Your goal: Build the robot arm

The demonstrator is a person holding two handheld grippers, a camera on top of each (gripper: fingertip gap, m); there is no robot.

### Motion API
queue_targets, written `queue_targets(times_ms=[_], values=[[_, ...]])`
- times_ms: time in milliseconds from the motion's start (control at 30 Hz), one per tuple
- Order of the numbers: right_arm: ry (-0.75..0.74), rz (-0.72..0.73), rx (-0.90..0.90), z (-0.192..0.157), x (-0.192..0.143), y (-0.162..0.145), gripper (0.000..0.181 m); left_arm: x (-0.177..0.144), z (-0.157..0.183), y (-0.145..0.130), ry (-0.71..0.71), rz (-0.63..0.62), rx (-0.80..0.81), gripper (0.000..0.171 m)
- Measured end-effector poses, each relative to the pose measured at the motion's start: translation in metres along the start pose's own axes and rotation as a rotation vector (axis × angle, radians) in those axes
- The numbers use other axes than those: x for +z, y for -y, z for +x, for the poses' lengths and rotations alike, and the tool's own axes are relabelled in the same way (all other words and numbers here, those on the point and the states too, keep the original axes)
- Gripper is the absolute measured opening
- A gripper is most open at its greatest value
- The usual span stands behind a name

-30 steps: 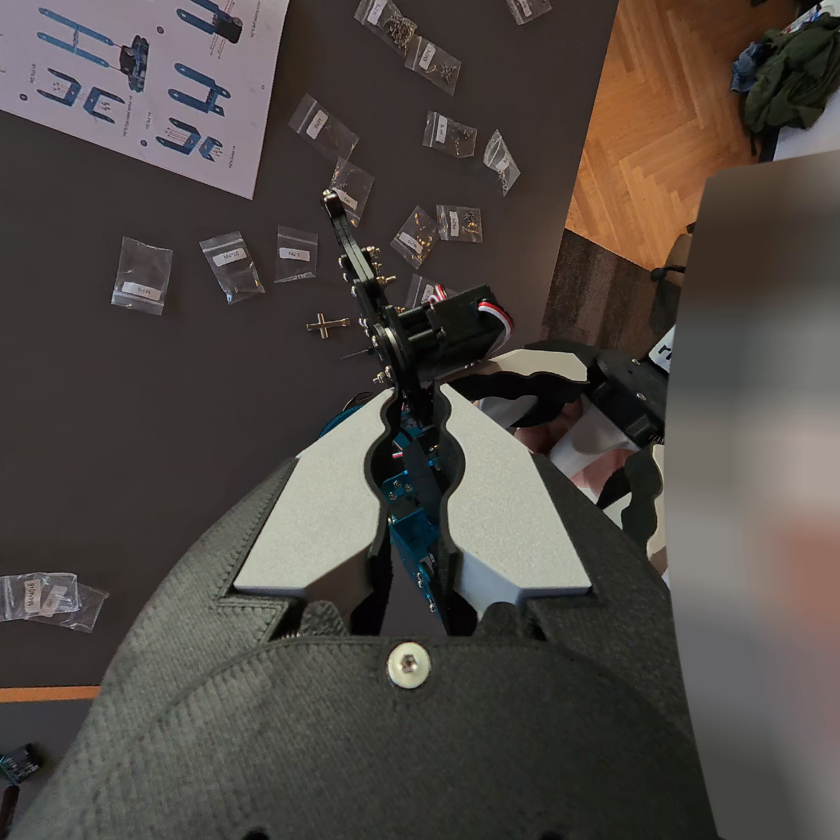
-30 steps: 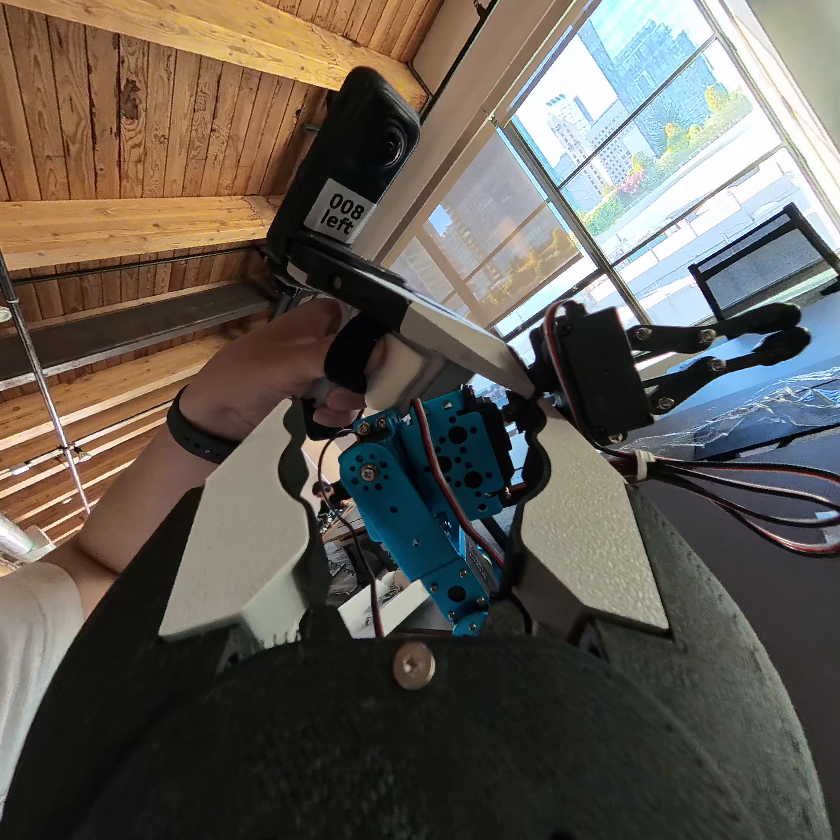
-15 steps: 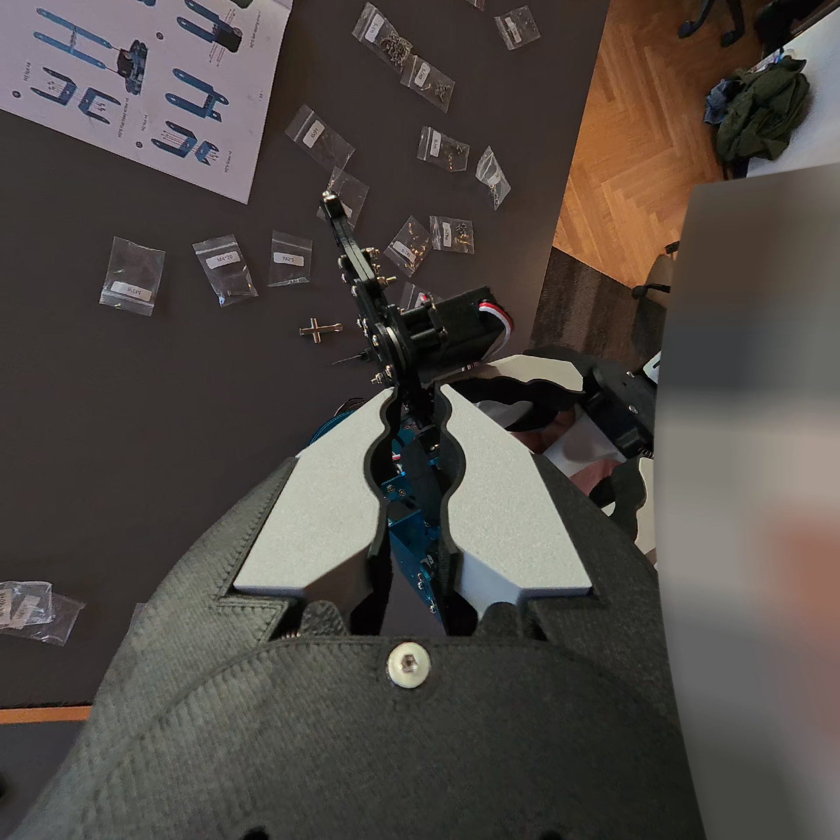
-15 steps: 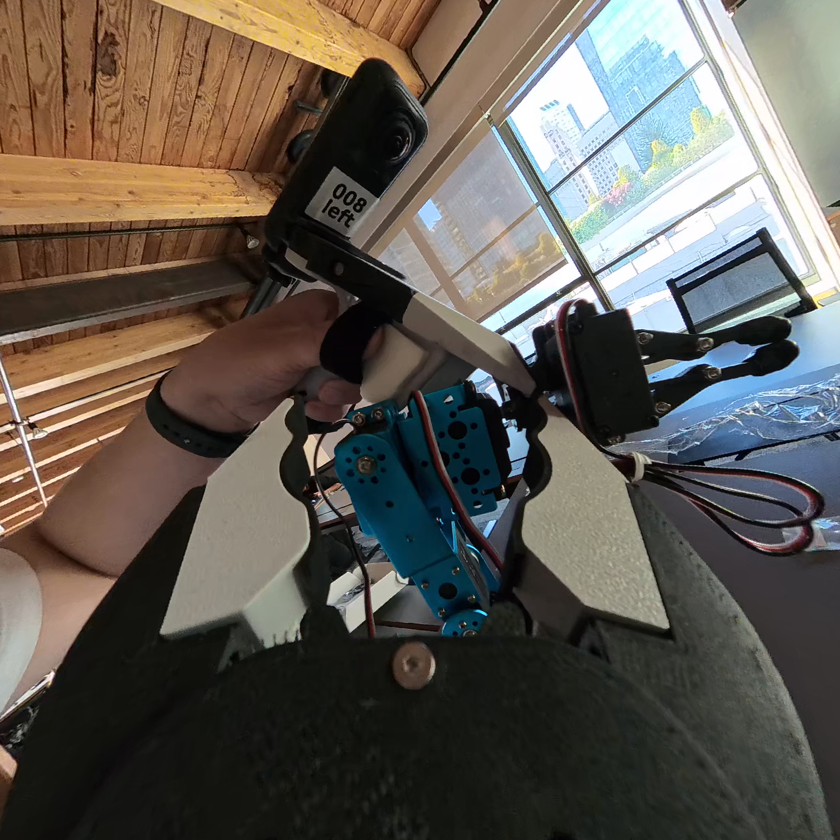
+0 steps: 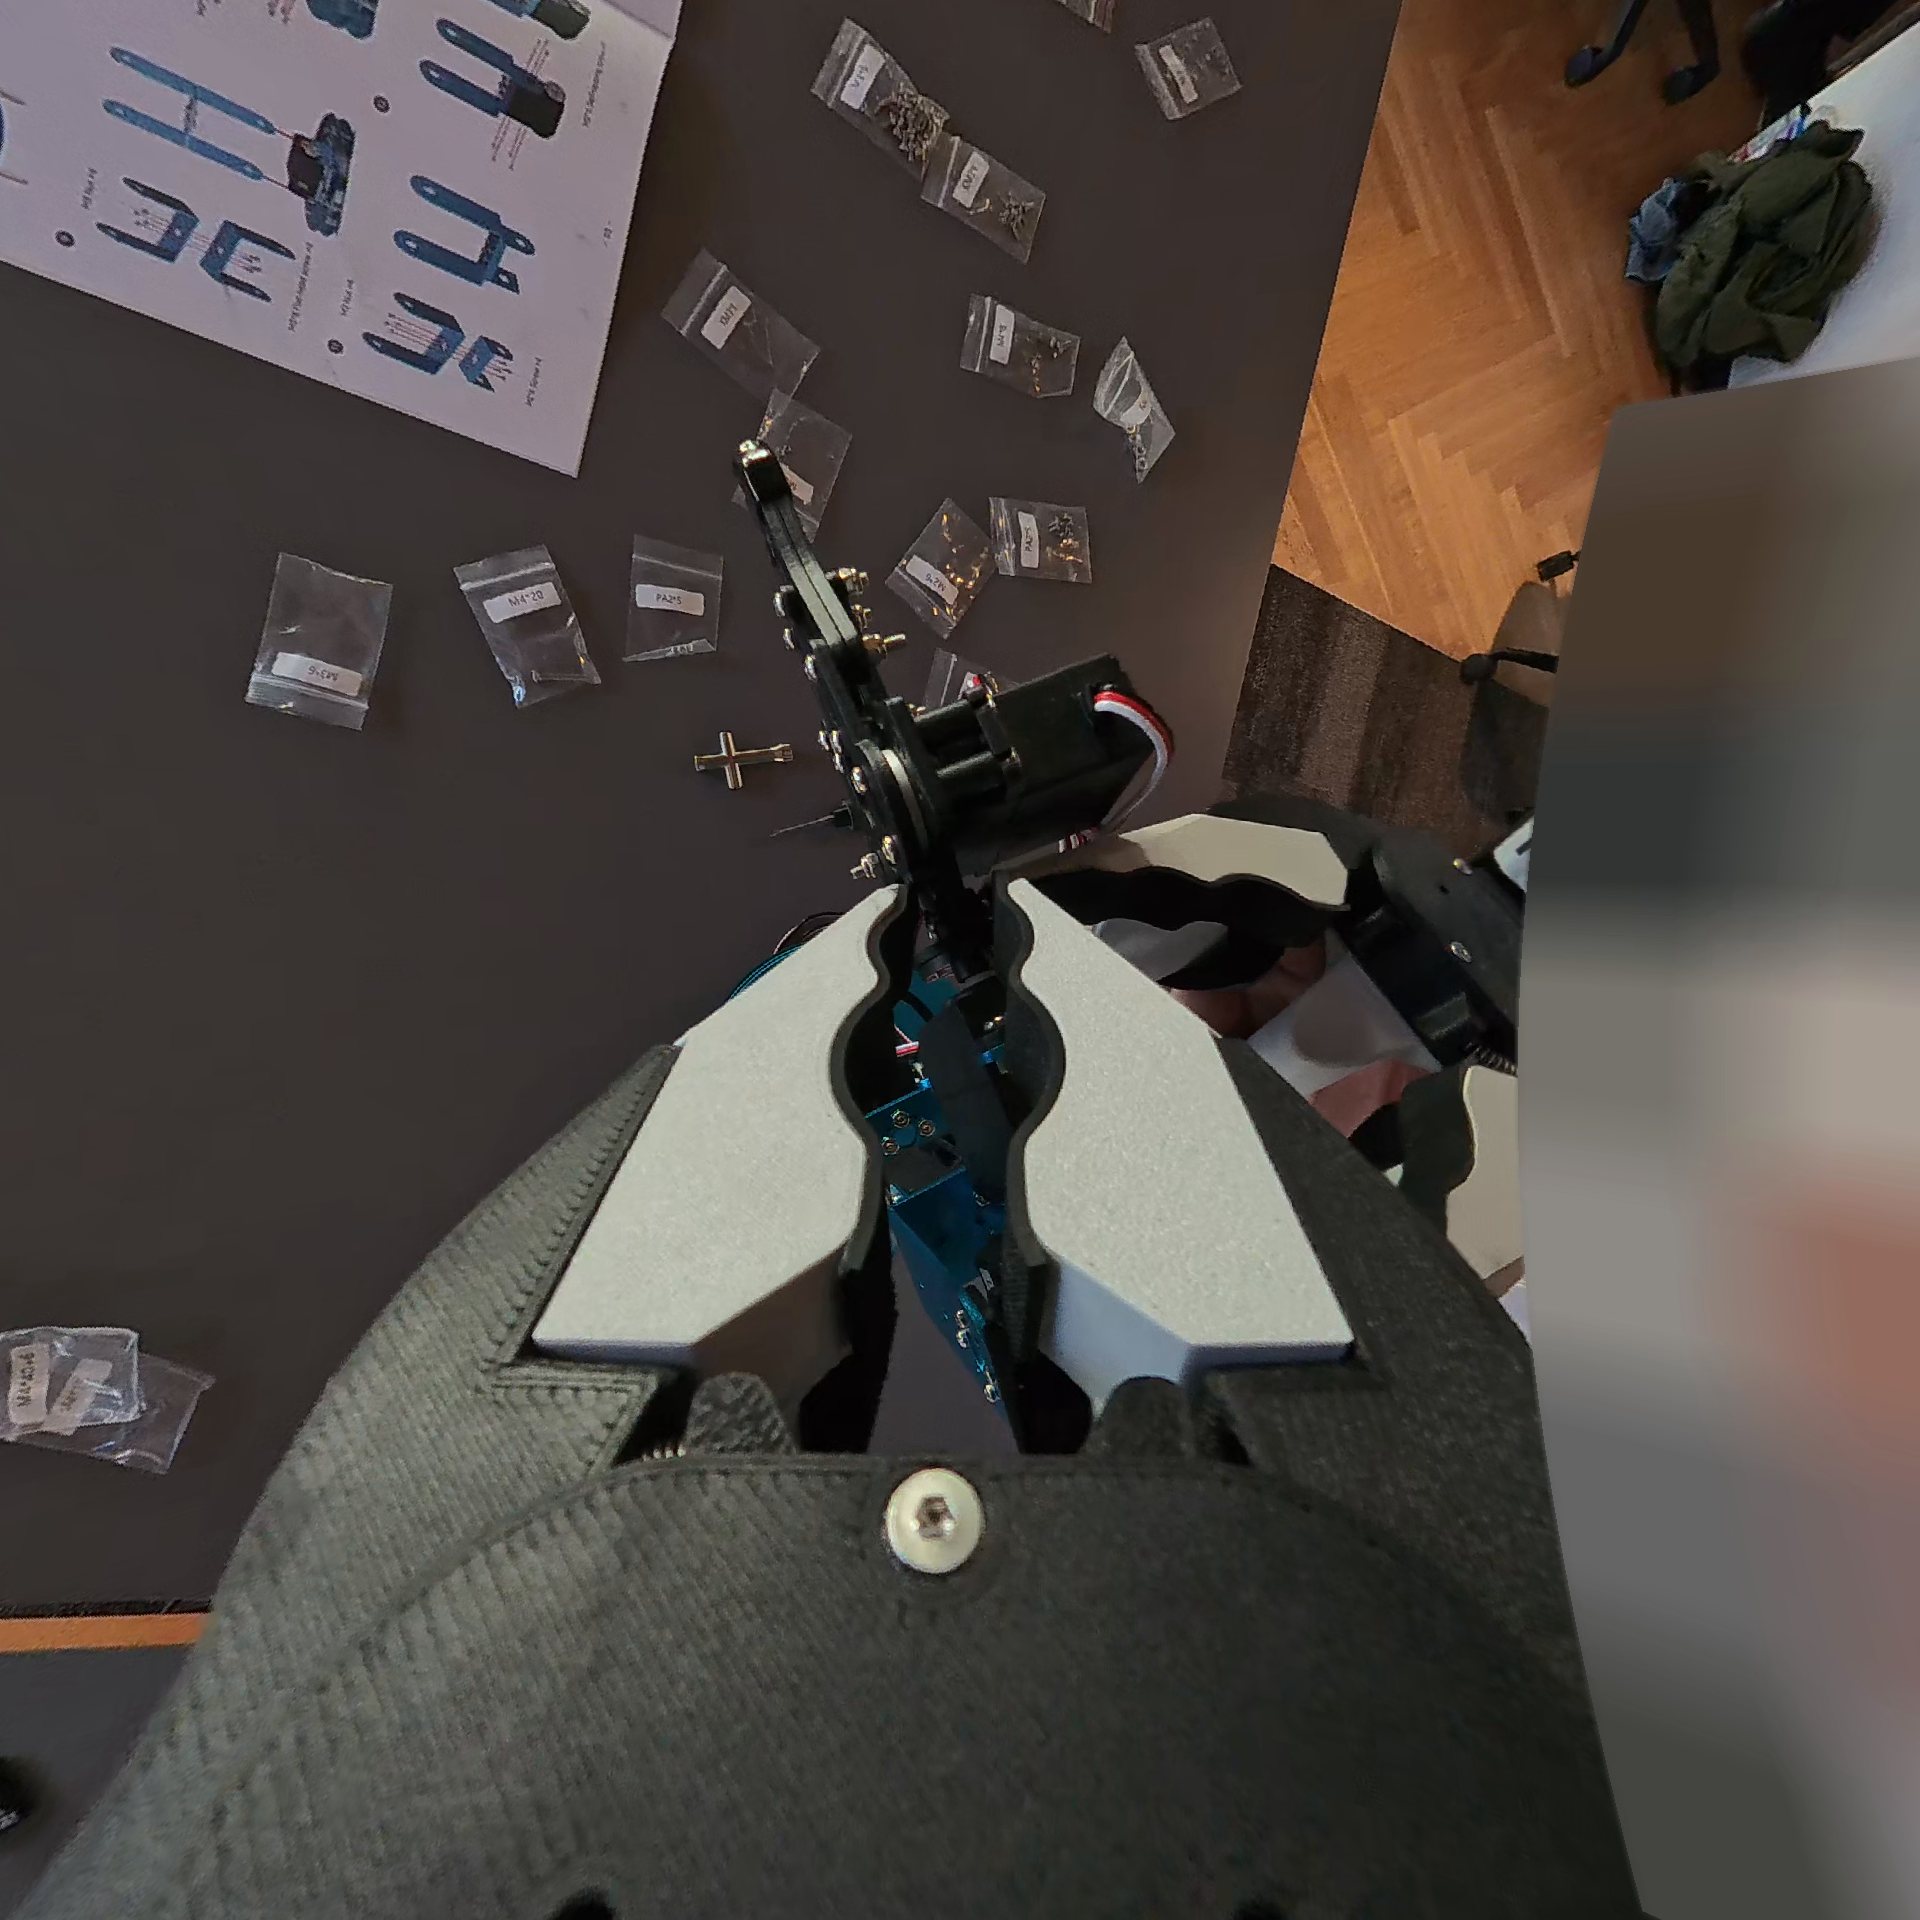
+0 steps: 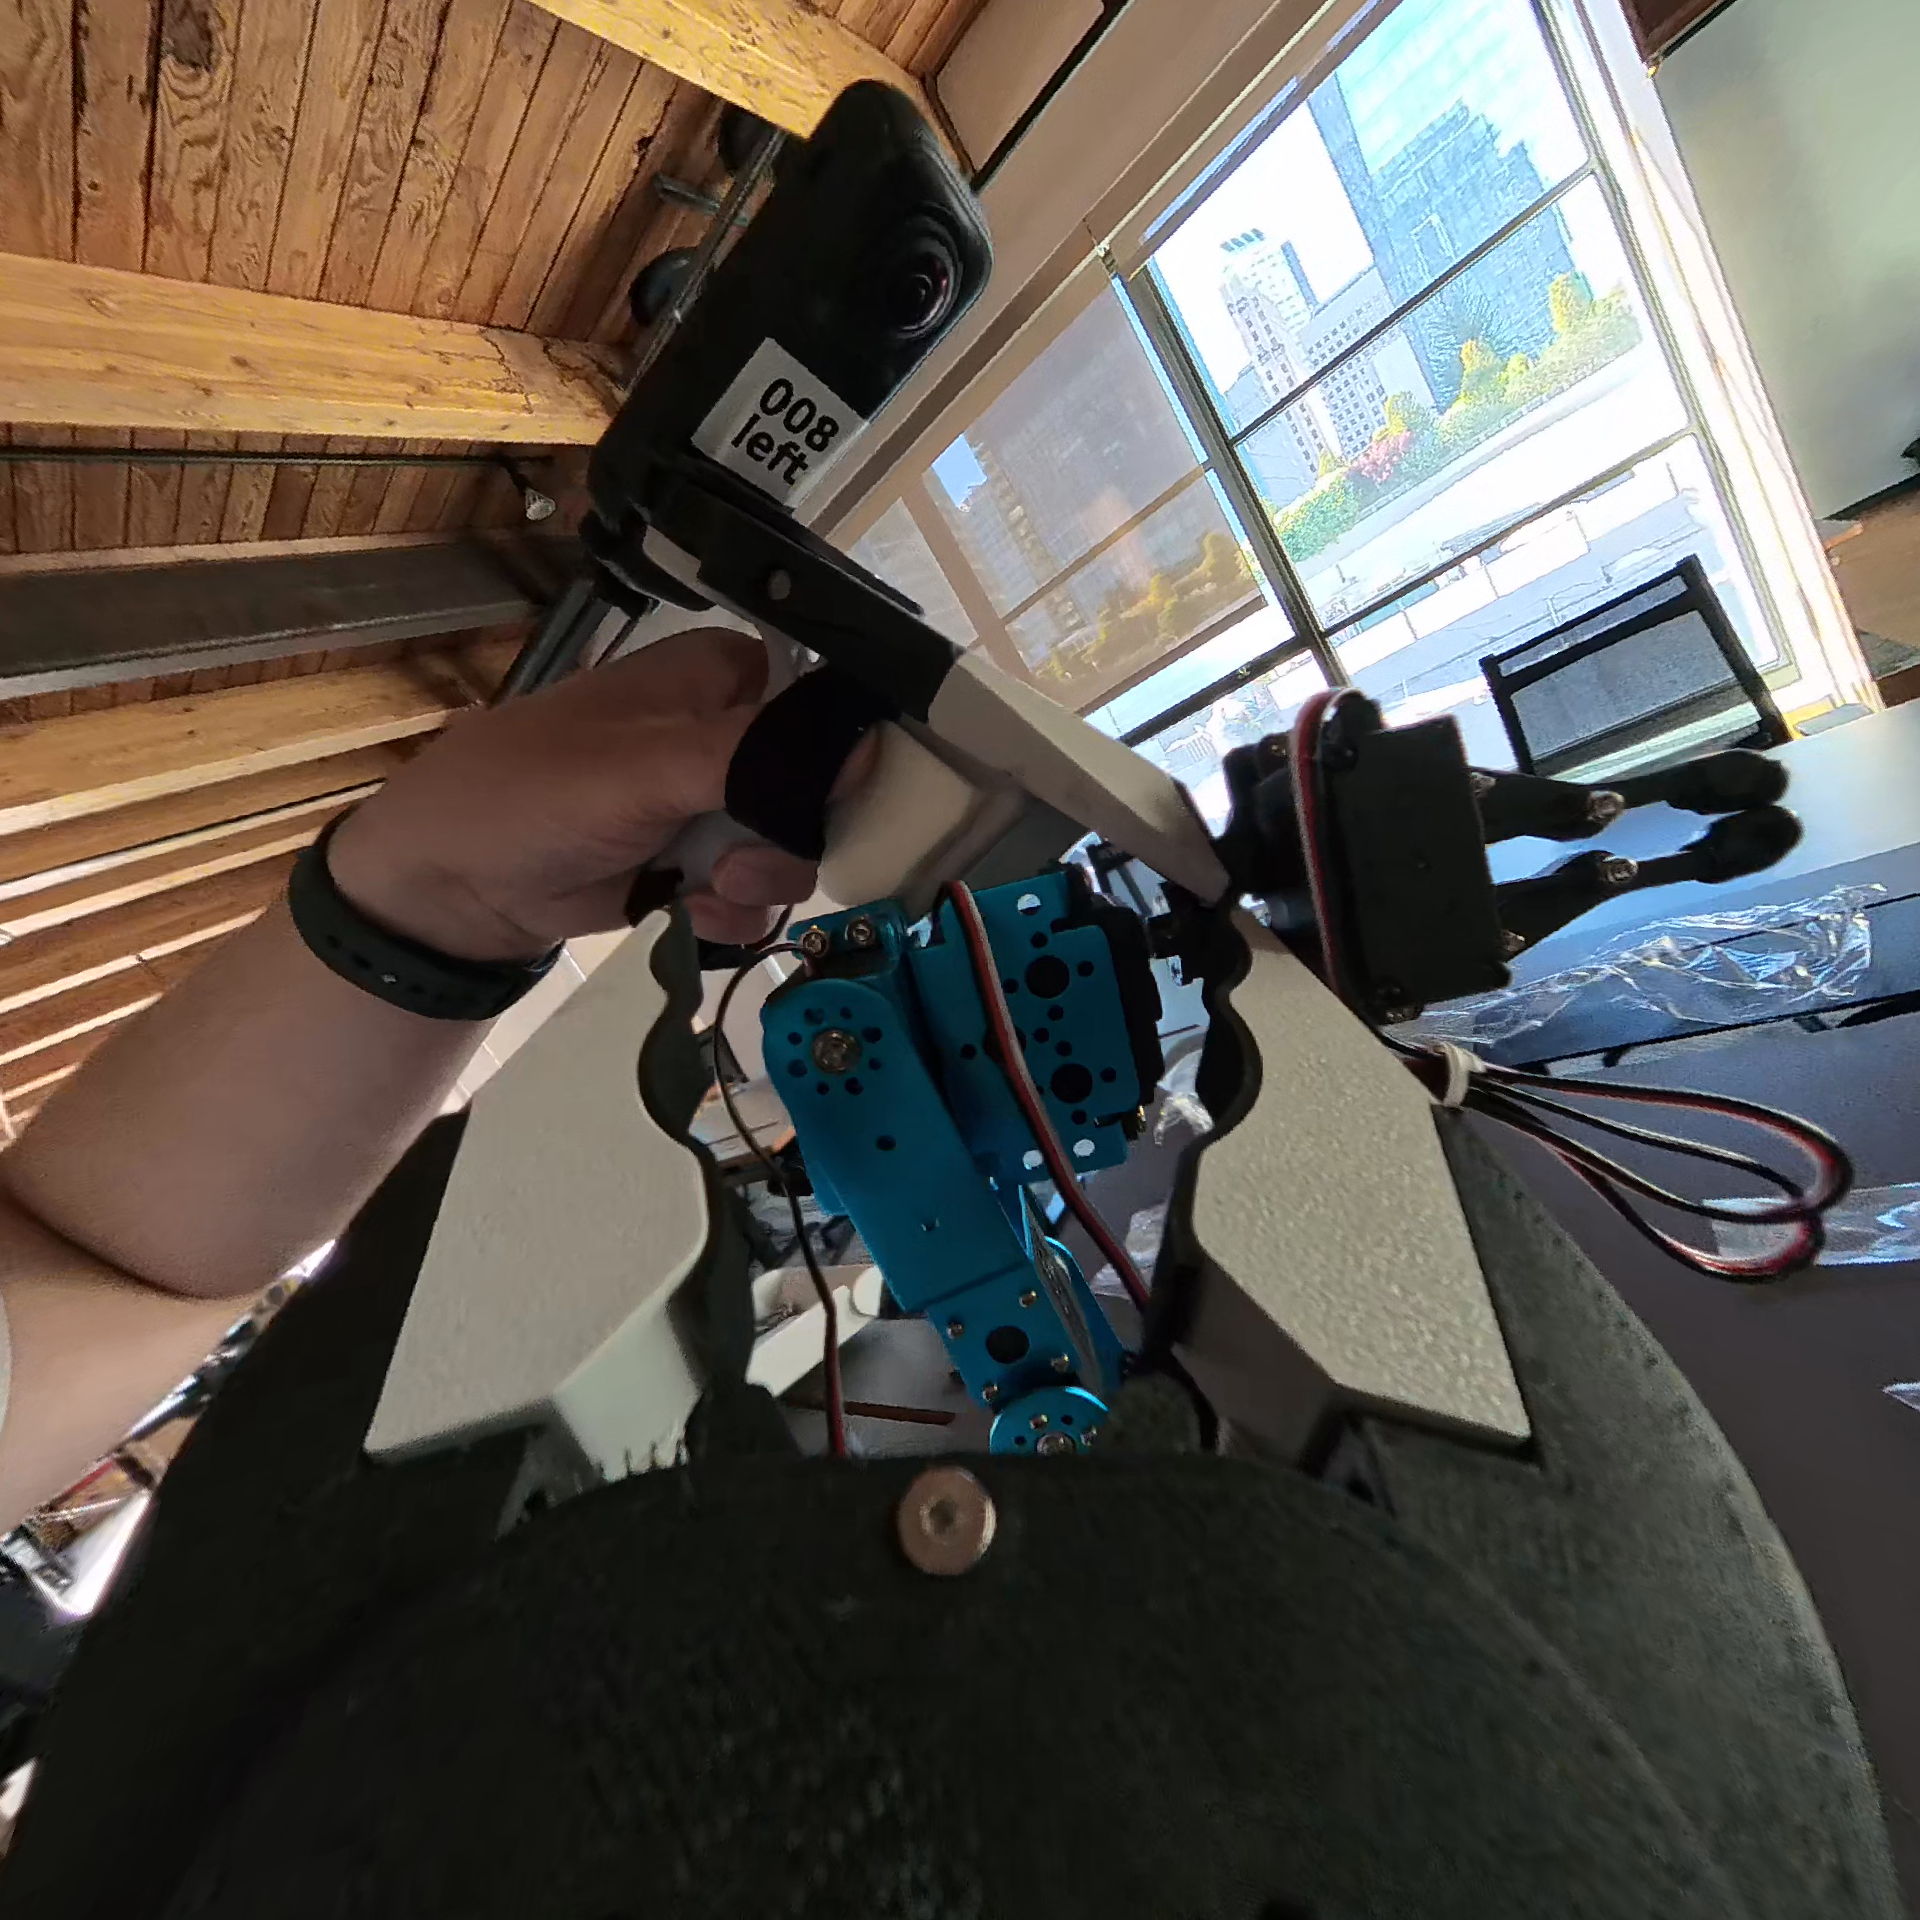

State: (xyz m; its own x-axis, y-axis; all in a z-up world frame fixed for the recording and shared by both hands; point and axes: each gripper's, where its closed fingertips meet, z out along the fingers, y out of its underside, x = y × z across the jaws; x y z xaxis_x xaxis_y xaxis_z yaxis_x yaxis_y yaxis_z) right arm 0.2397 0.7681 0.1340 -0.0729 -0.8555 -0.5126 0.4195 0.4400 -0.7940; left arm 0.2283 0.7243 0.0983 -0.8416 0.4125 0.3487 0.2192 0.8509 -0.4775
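A small robot arm of blue metal brackets (image 6: 935,1132) ends in a black servo (image 5: 1029,748) and a black claw (image 5: 821,623). My left gripper (image 5: 951,904) is shut on the arm just below the servo and holds it above the dark table (image 5: 312,987). In the right wrist view a hand holds that gripper (image 6: 1195,883), and the claw (image 6: 1662,821) points right. My right gripper (image 6: 945,935) stands open, with a finger on either side of the blue brackets. It also shows in the left wrist view (image 5: 1247,894). Red, white and black wires (image 6: 1714,1174) hang from the servo.
An instruction sheet (image 5: 312,208), several small bags of screws (image 5: 530,623) and a small cross wrench (image 5: 740,758) lie on the table. The table edge and wood floor (image 5: 1455,312) are to the right. Crumpled clear plastic (image 6: 1714,966) and a black chair (image 6: 1631,665) are beyond.
The right wrist view has rolled and shifted a little, and the arm's round blue lower end now shows between its fingers. The wire loop hangs lower. The left grip is unchanged.
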Motion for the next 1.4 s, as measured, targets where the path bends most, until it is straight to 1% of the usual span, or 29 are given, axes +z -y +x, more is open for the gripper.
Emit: queue_targets(times_ms=[267, 433, 567, 700, 833, 900, 1033, 1100, 1400], values=[[-0.015, -0.018, -0.060, 0.0003, 0.0006, -0.0034, 0.096, 0.0004, -0.0002, 0.0002, -0.002, -0.008, 0.001, 0.014], [-0.036, -0.045, -0.115, 0.0027, 0.0009, -0.0062, 0.092, 0.0008, -0.0004, 0.0002, 0.008, -0.021, 0.010, 0.013], [-0.042, -0.034, -0.114, 0.0038, -0.0004, -0.0049, 0.090, 0.0014, -0.0010, 0.0003, 0.013, -0.023, 0.006, 0.013], [-0.067, -0.037, -0.177, 0.0025, 0.0014, -0.0070, 0.093, 0.0012, -0.0012, 0.0002, 0.015, -0.024, 0.006, 0.013], [-0.069, -0.021, -0.163, 0.0031, 0.0032, -0.0056, 0.095, 0.0011, -0.0015, 0.0001, 0.024, -0.024, 0.010, 0.012], [-0.049, -0.008, -0.124, 0.0020, 0.0032, -0.0036, 0.097, 0.0011, -0.0017, 0.0002, 0.030, -0.025, 0.016, 0.012], [-0.012, 0.005, -0.042, 0.0024, 0.0012, -0.0008, 0.095, 0.0011, -0.0014, -0.0004, 0.038, -0.031, 0.040, 0.013], [-0.015, -0.008, -0.050, 0.0033, 0.0002, -0.0017, 0.092, 0.0012, -0.0012, -0.0010, 0.045, -0.040, 0.057, 0.013], [-0.022, -0.009, -0.067, 0.0039, -0.0001, -0.0037, 0.093, 0.0023, -0.0029, -0.0013, 0.120, -0.103, 0.142, 0.015]])
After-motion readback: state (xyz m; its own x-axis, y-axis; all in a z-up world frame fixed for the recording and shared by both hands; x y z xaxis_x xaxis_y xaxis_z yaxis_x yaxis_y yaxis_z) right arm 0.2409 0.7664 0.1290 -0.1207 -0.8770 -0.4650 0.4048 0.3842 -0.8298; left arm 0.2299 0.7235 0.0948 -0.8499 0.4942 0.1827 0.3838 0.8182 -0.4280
